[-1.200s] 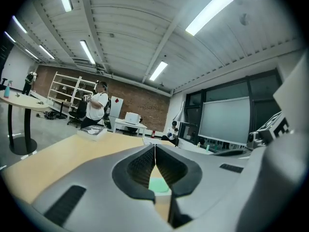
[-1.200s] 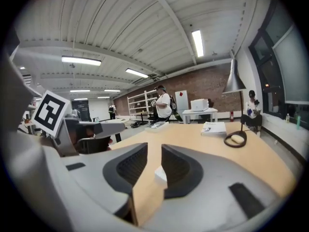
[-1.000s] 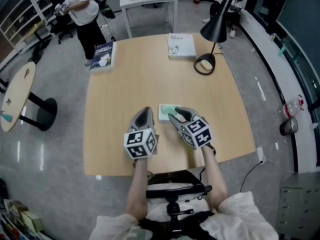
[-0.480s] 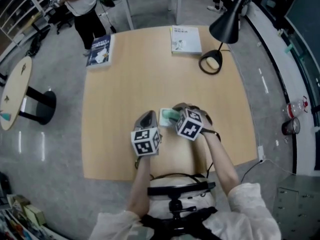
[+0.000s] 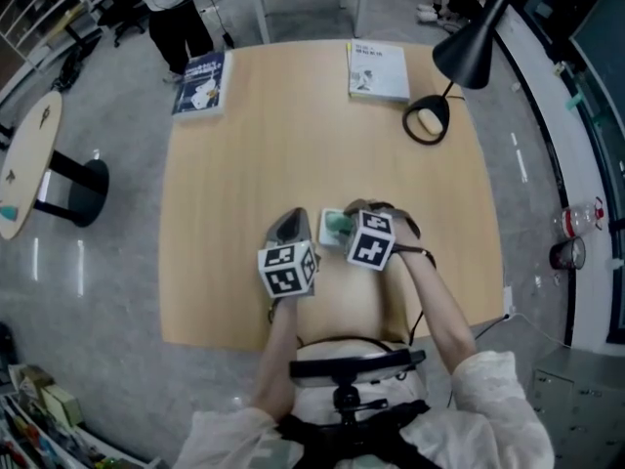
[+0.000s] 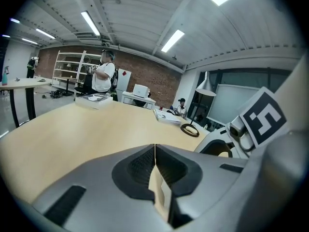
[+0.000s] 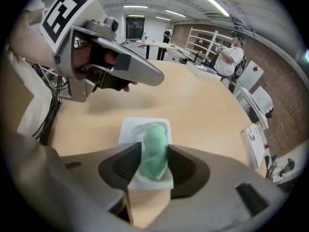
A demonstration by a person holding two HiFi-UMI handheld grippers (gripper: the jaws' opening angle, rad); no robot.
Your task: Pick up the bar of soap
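A round side table (image 5: pixel 21 164) stands on the floor at the far left, and a person (image 5: pixel 176 8) stands off the far left corner of the table (image 5: pixel 293 135). A blue book (image 5: pixel 200 83) lies on the table near that corner.

Toward the near edge, the left gripper (image 5: pixel 290 217) hangs low over the wood just left of the soap. In the left gripper view its jaws are pressed together at the tips, with nothing between them.

Just beside it to the right, a white soap dish (image 5: pixel 325 231) sits on the table with the green bar of soap (image 5: pixel 337 225) in it. In the right gripper view the bar stands on its edge in the dish.

The right gripper (image 5: pixel 348 221) points steeply down over the dish. Its jaws have just been opening and stand wide, one on each side of the bar, so the soap is between them. On the left of the bar a strip of white dish shows between it and the pad. The other pad is right against the soap's edge; whether it touches cannot be told. The bar rests in the dish, not lifted.

At the far side, right of centre, lies a white book (image 5: pixel 379 70). Right of it a black desk lamp (image 5: pixel 430 120) stands on its ring base near the table's right corner.
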